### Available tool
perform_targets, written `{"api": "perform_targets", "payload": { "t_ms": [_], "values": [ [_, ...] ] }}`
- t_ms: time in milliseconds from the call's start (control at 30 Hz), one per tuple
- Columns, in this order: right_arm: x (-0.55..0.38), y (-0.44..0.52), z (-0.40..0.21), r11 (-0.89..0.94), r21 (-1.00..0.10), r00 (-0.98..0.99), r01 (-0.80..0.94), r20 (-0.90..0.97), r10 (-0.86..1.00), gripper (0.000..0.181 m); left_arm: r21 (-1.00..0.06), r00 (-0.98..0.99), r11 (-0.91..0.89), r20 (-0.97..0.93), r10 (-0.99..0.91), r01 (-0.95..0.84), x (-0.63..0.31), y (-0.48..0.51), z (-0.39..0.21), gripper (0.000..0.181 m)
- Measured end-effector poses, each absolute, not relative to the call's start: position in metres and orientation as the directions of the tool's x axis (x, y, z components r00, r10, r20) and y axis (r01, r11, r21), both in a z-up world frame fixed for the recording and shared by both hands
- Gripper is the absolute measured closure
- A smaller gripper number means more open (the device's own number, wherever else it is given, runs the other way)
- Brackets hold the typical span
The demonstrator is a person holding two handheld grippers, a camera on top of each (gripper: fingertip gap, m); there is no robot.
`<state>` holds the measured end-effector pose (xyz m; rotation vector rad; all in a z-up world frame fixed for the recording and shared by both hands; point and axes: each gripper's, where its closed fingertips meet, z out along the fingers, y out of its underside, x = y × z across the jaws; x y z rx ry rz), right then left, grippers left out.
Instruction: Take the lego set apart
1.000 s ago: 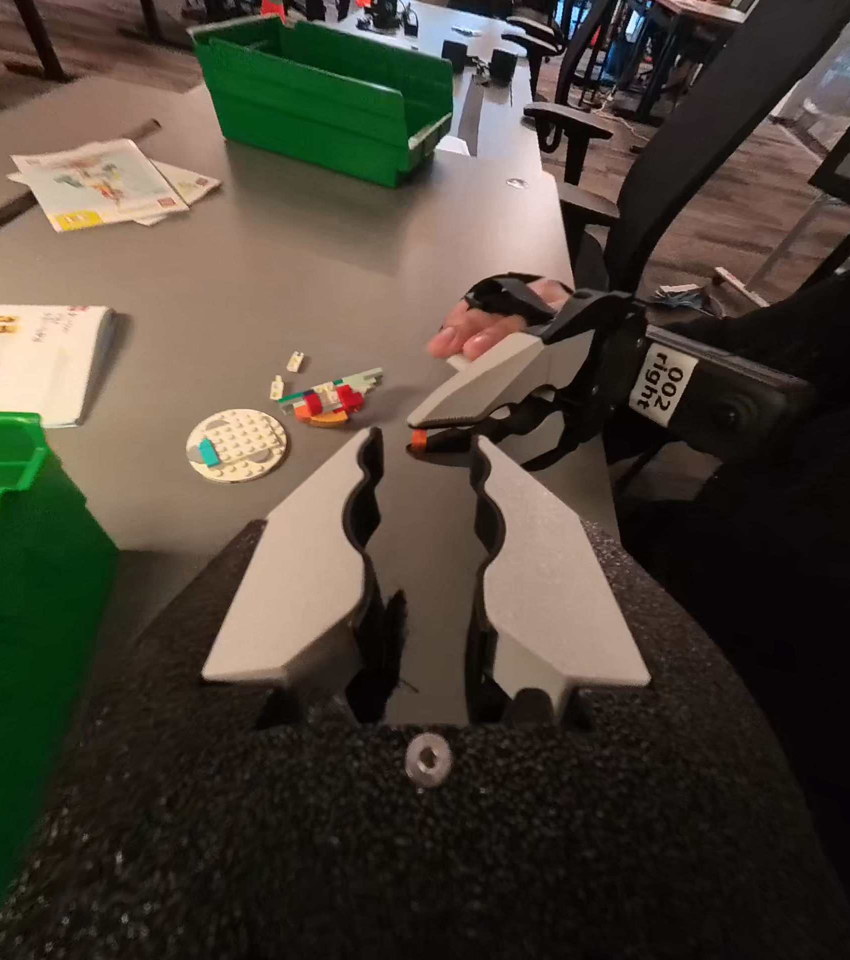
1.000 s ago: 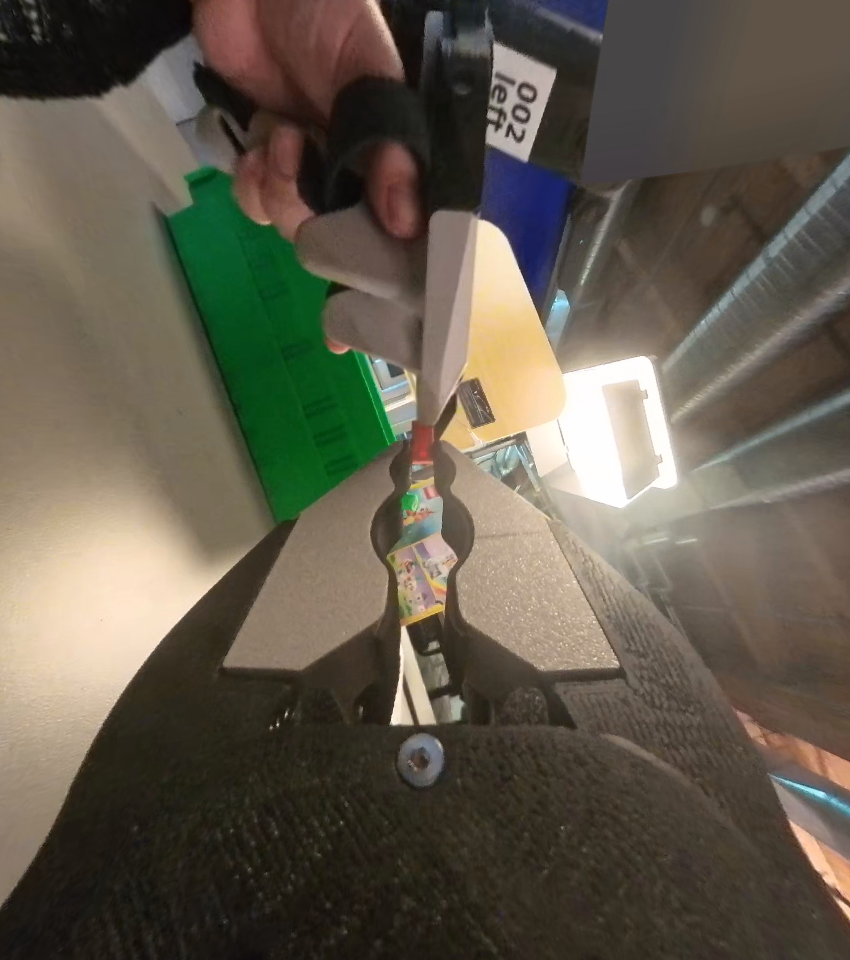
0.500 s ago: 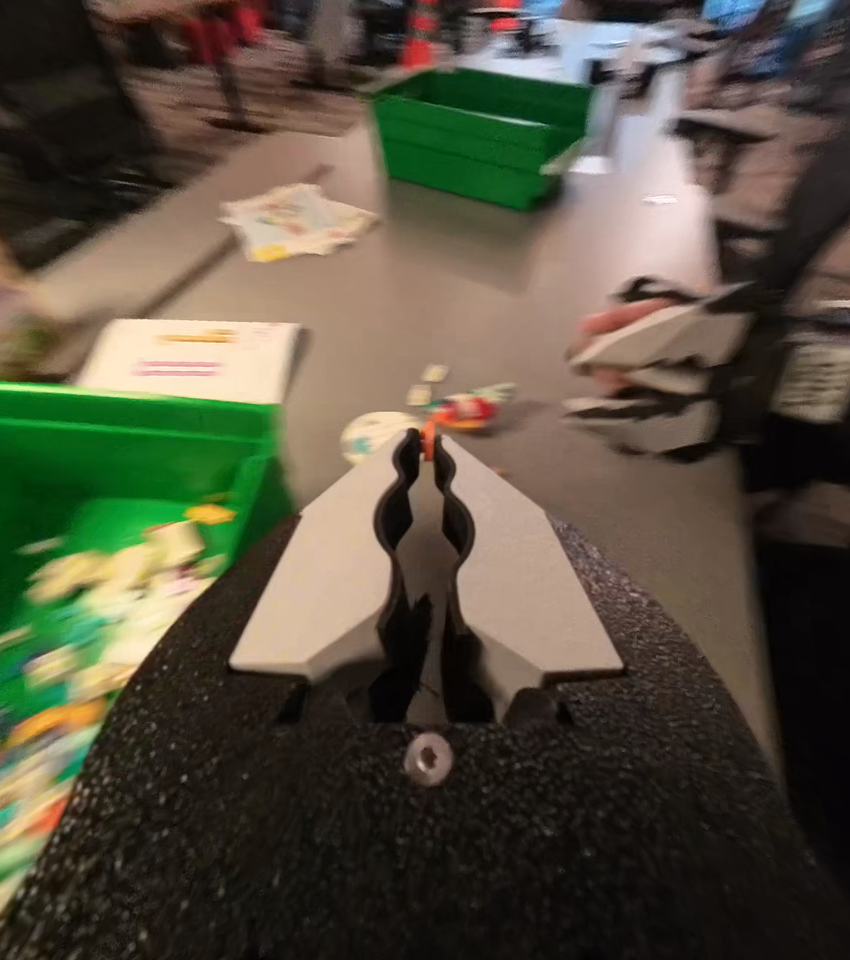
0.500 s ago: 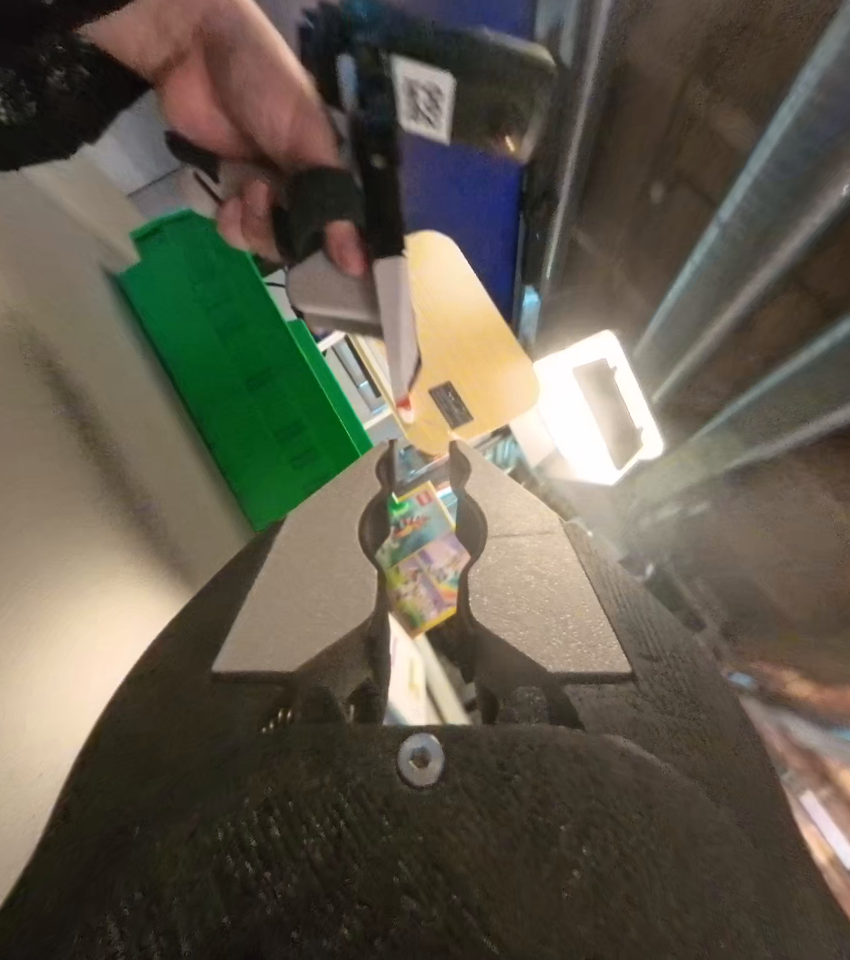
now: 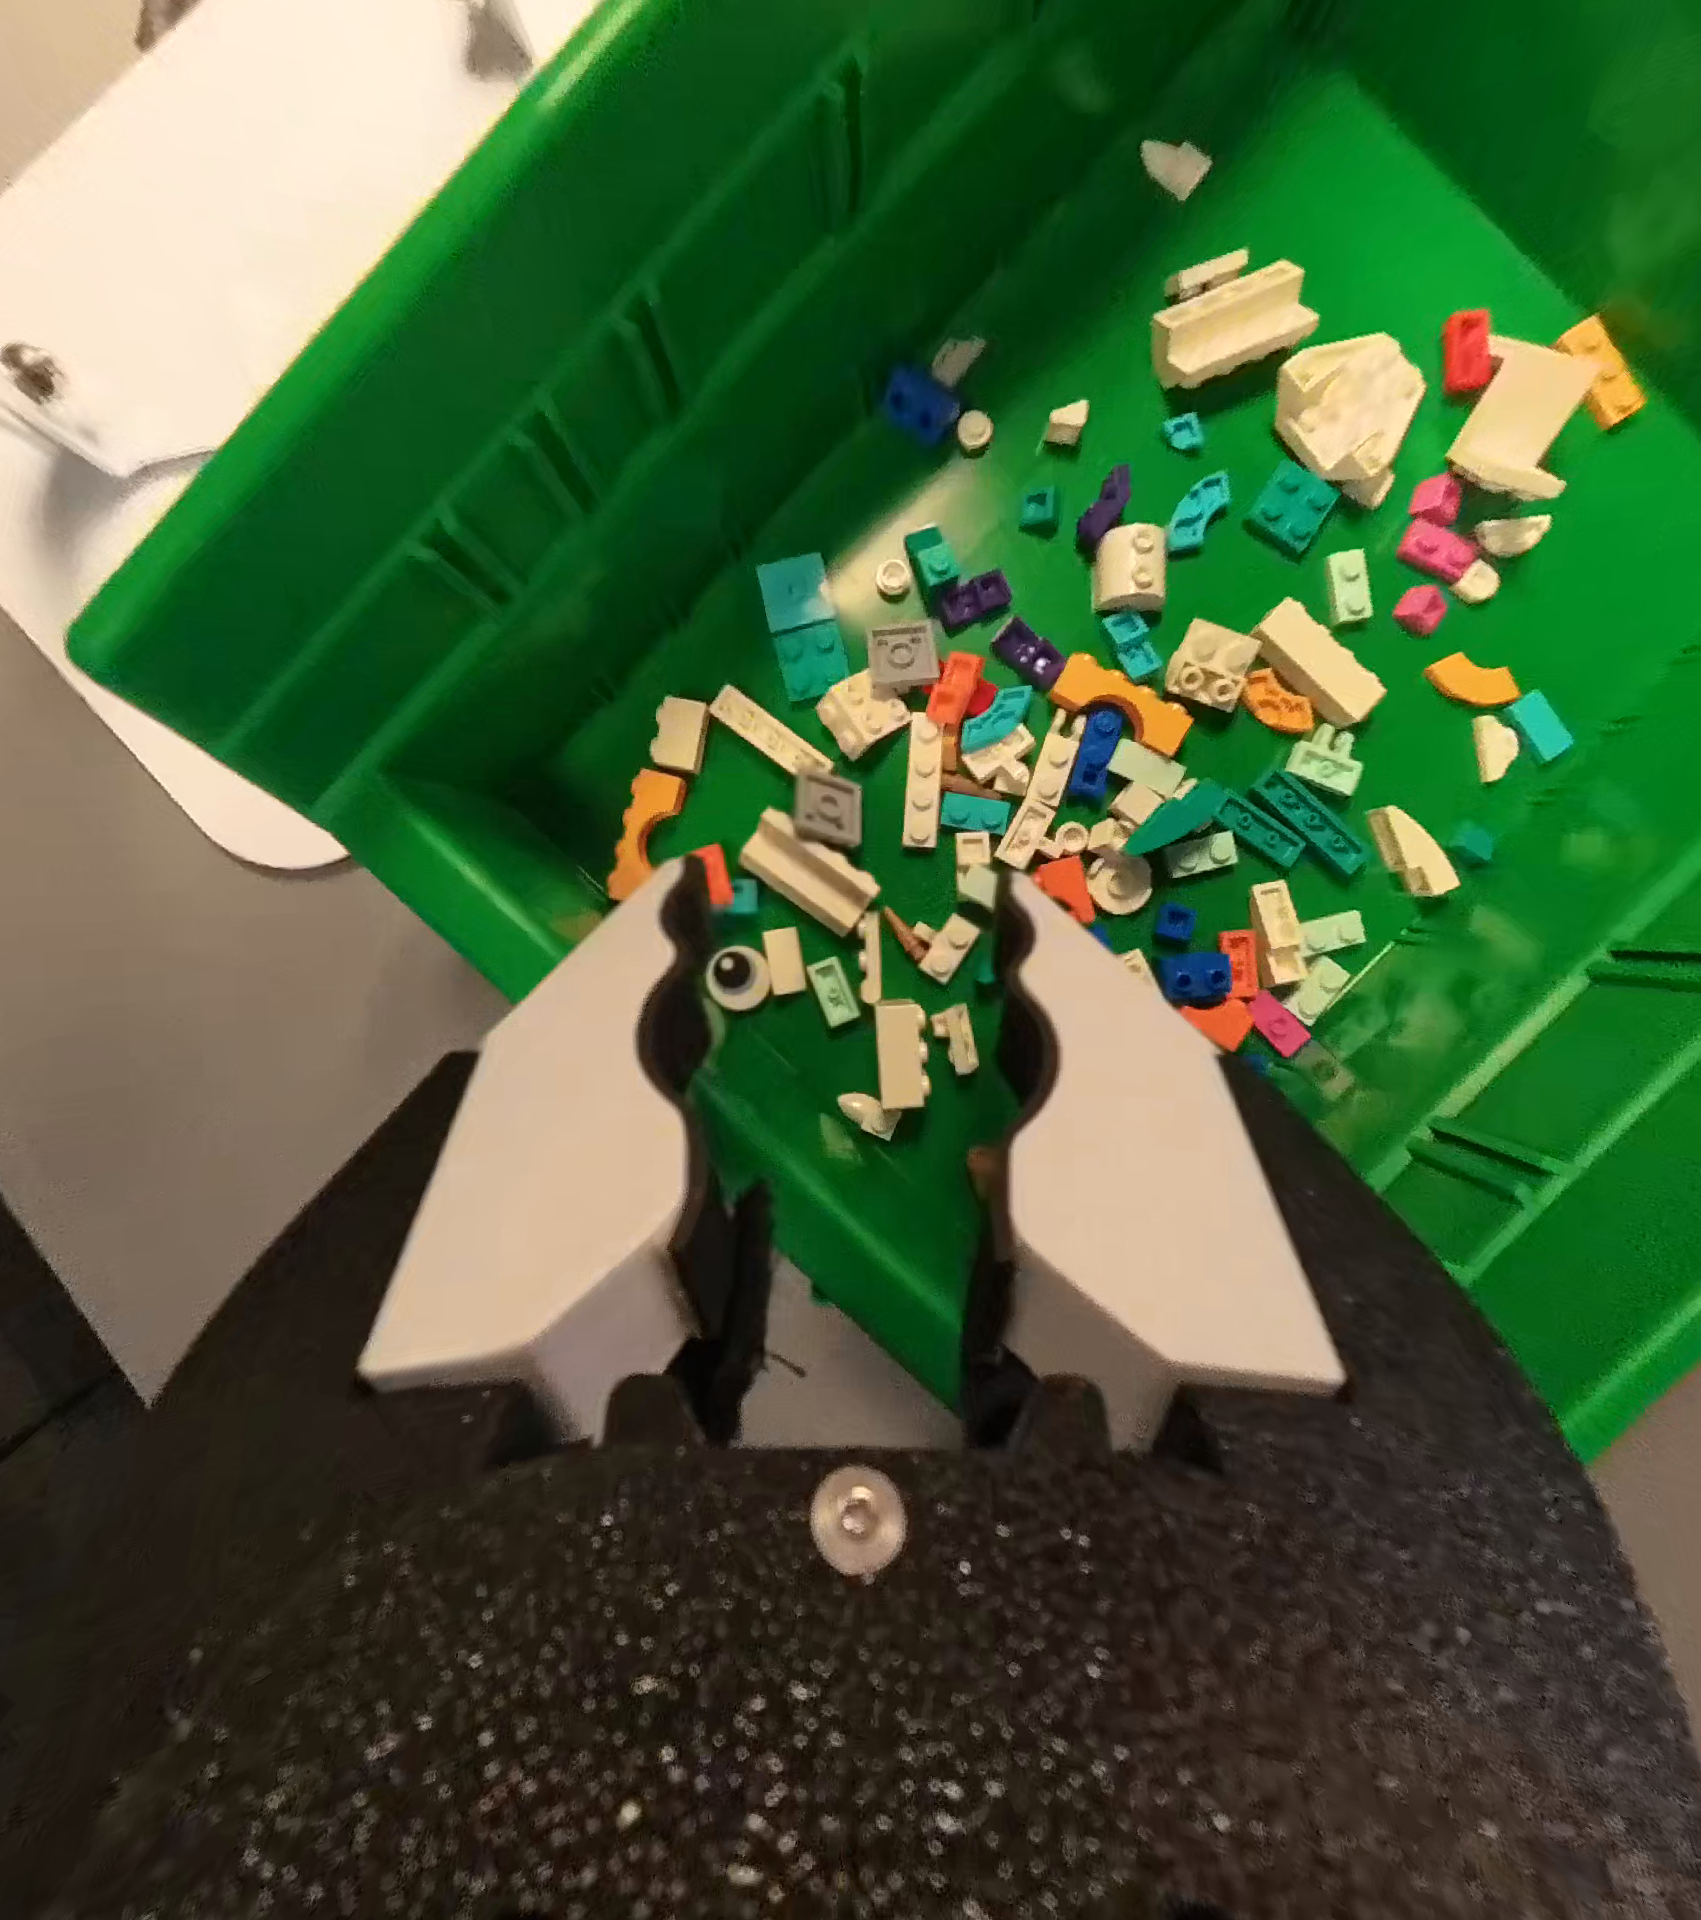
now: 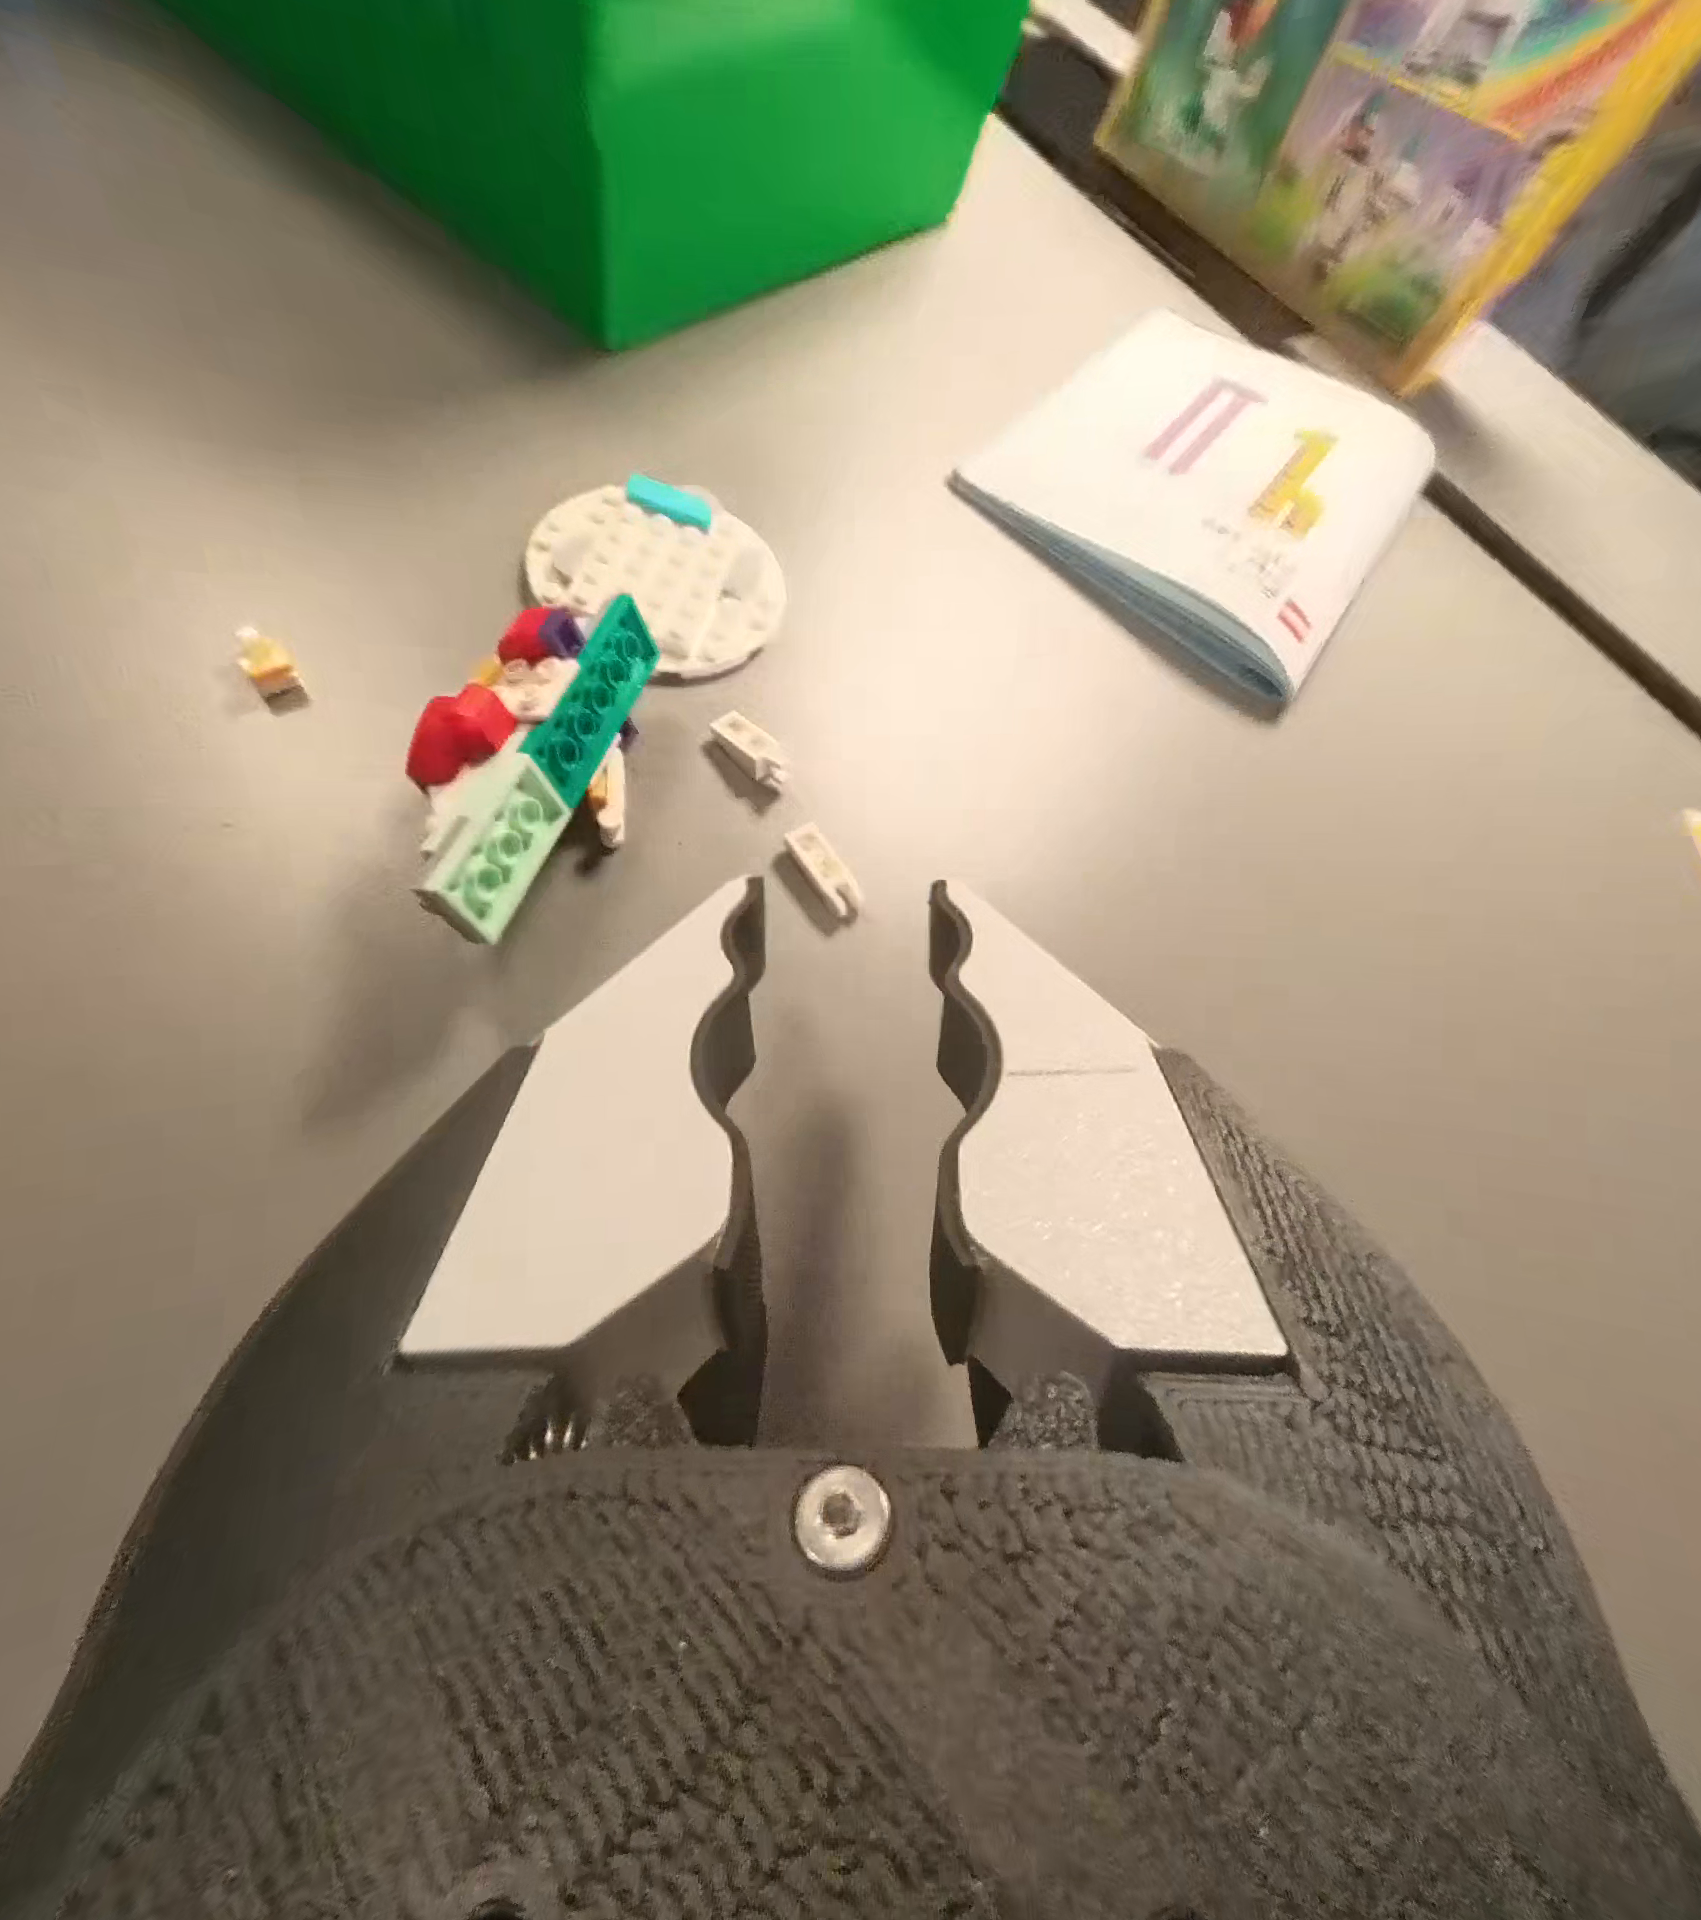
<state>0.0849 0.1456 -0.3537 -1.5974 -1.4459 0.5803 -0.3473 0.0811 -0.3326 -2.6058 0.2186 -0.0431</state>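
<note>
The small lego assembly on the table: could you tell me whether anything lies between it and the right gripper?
Nothing blocks it. The right gripper is open above bare table; only one loose white piece lies just ahead of its fingertips, right of the lego assembly.

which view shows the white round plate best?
Right wrist view: the white round plate lies whole on the table, a teal piece on its far edge. Left wrist view shows only the green bin interior; no plate.

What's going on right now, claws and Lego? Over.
Left claw open over green bin of loose bricks. Right claw open, empty, near small white piece. Leftover model still assembled. Nothing in the way.
</note>
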Motion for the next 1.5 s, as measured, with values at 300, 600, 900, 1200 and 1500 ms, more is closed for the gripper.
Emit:
{"api": "perform_targets", "payload": {
  "t_ms": [300, 600, 900, 1200, 1500],
  "values": [
    [0.073, 0.147, -0.371, 0.026, -0.793, 0.04, 0.609, 0.063, 0.997, 0.151, -0.828, 0.932, -0.435, -0.271, -0.24, -0.353, -0.243, 0.077, -0.221, 0.123],
    [0.069, 0.143, -0.367, 0.309, -0.747, -0.022, 0.588, 0.367, 0.93, 0.176, -0.93, 0.693, -0.1, -0.188, -0.696, -0.353, -0.034, 0.043, -0.212, 0.146],
    [0.035, 0.065, -0.285, 0.958, -0.006, 0.082, 0.288, 0.996, -0.019, 0.176, -0.946, 0.628, -0.305, 0.17, -0.759, -0.113, 0.025, 0.058, -0.285, 0.14],
    [0.03, 0.043, -0.285, 0.97, 0.068, 0.088, 0.235, 0.992, -0.09, 0.176, -0.958, 0.65, -0.179, -0.01, -0.76, -0.223, 0.029, 0.052, -0.294, 0.152],
    [0.028, 0.042, -0.283, 0.977, -0.027, 0.136, 0.211, 0.991, -0.002, 0.155, -0.957, 0.649, -0.104, -0.1, -0.754, -0.269, 0.02, 0.053, -0.284, 0.178]
  ]
}}
